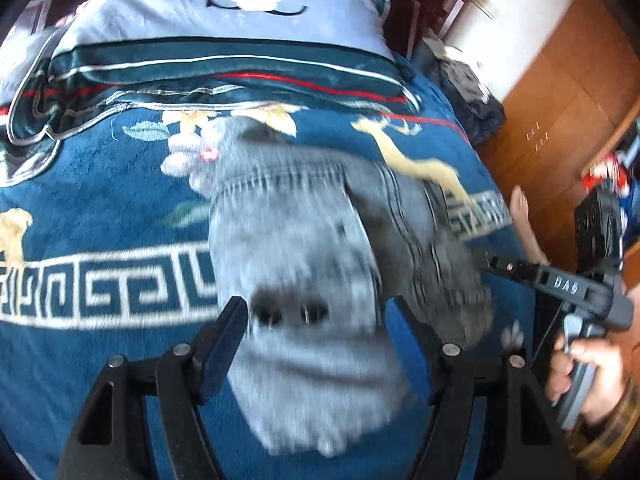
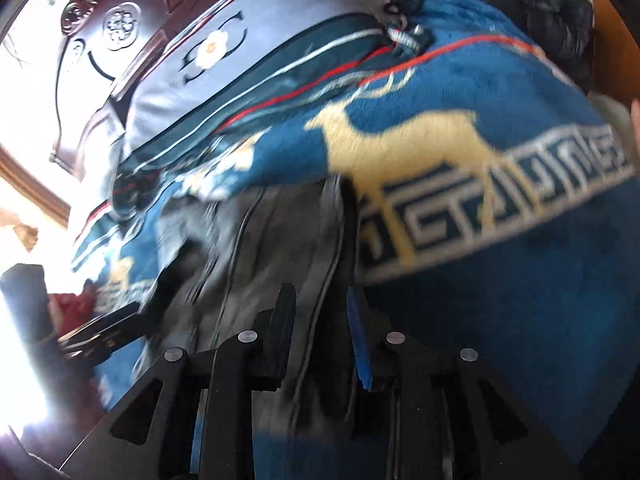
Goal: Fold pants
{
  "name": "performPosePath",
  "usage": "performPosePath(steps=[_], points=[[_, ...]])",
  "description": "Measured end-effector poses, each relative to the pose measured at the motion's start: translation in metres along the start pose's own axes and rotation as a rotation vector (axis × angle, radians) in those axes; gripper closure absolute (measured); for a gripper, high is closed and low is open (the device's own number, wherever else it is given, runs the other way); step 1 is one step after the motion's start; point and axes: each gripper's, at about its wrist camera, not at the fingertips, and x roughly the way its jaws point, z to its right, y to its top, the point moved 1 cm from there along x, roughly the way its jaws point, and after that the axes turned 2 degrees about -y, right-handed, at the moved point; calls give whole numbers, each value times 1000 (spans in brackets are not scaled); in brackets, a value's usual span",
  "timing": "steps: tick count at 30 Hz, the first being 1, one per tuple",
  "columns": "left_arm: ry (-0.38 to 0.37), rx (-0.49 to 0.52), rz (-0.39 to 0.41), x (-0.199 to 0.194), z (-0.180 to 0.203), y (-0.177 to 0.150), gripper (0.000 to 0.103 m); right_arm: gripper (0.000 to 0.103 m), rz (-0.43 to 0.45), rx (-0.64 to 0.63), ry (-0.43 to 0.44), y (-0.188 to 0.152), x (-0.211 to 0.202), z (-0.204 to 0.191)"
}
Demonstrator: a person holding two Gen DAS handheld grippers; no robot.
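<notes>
Grey denim pants (image 1: pixel 292 240) lie lengthwise on a blue patterned blanket (image 1: pixel 100 184), blurred. My left gripper (image 1: pixel 320 340) stands open over the near leg end, and the cloth lies in the wide gap between its fingers. From the right, my right gripper (image 1: pixel 478 258), held by a hand (image 1: pixel 588 376), reaches into the pants' side edge. The right wrist view shows the right gripper (image 2: pixel 320 320) shut on a seamed fold of the pants (image 2: pixel 272 240), with its fingers close together and the cloth filling the gap.
A grey and dark green pillow (image 1: pixel 224 20) lies at the head of the bed, in front of a carved dark headboard (image 2: pixel 100 40). Dark clothes (image 1: pixel 472 92) are piled at the far right bed corner. A wooden wardrobe (image 1: pixel 560 100) stands to the right.
</notes>
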Motion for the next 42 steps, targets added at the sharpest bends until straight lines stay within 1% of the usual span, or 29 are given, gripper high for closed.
performPosePath(steps=[3, 5, 6, 7, 8, 9, 10, 11, 12, 14, 16, 18, 21, 23, 24, 25, 26, 27, 30, 31, 34, 36, 38, 42], points=[[14, 50, -32, -1, 10, -17, 30, 78, -32, 39, 52, -18, 1, 1], [6, 36, -56, 4, 10, -25, 30, 76, -50, 50, 80, -25, 6, -2], [-4, 27, -75, 8, 10, -29, 30, 80, -57, 44, 77, -26, 9, -5], [11, 37, -76, 10, 12, -31, 30, 88, -54, 33, 68, -27, 9, -9], [23, 54, -76, 11, 15, -32, 30, 91, -40, 13, 56, -27, 6, -13], [28, 65, -78, 12, 17, -33, 30, 91, -23, -2, 49, -27, 2, -17], [28, 66, -81, 13, 18, -33, 30, 92, -6, -18, 26, -27, -3, -20], [25, 63, -85, 14, 18, -33, 30, 92, 7, -40, -15, -28, -6, -23], [25, 65, -89, 16, 19, -35, 30, 92, 1, -54, -61, -31, -6, -25], [33, 95, -98, 20, 21, -38, 30, 92, -37, -80, -130, -39, 5, -24], [43, 127, -92, 21, 25, -42, 29, 93, -58, -136, -204, -47, 20, -24], [42, 119, -75, 19, 25, -42, 29, 94, -59, -141, -234, -49, 29, -23], [41, 90, -51, 13, 23, -41, 29, 94, -59, -118, -237, -47, 28, -21], [54, 82, -29, 7, 24, -40, 29, 91, -37, -104, -197, -48, 22, -17], [59, 76, -16, 3, 25, -41, 28, 83, -16, -86, -163, -49, 15, -15], [61, 69, -9, 1, 26, -41, 27, 71, 1, -72, -147, -50, 9, -15], [59, 62, -5, -1, 26, -42, 25, 66, 22, -63, -141, -51, 3, -15], [58, 57, -3, -4, 27, -43, 23, 58, 50, -65, -139, -53, -5, -17], [82, 78, 1, -8, 34, -47, 21, 50, 101, -110, -121, -57, -20, -31], [88, 86, -2, -9, 36, -48, 20, 45, 117, -129, -121, -59, -24, -36], [100, 97, -6, -14, 40, -52, 18, 34, 157, -167, -128, -65, -34, -49], [126, 97, 14, -18, 41, -55, 12, 30, 174, -187, -139, -69, -39, -56], [160, 92, 52, -24, 41, -58, 8, 29, 178, -203, -153, -73, -43, -61], [204, 104, 108, -33, 43, -60, 4, 25, 180, -198, -161, -77, -47, -62]])
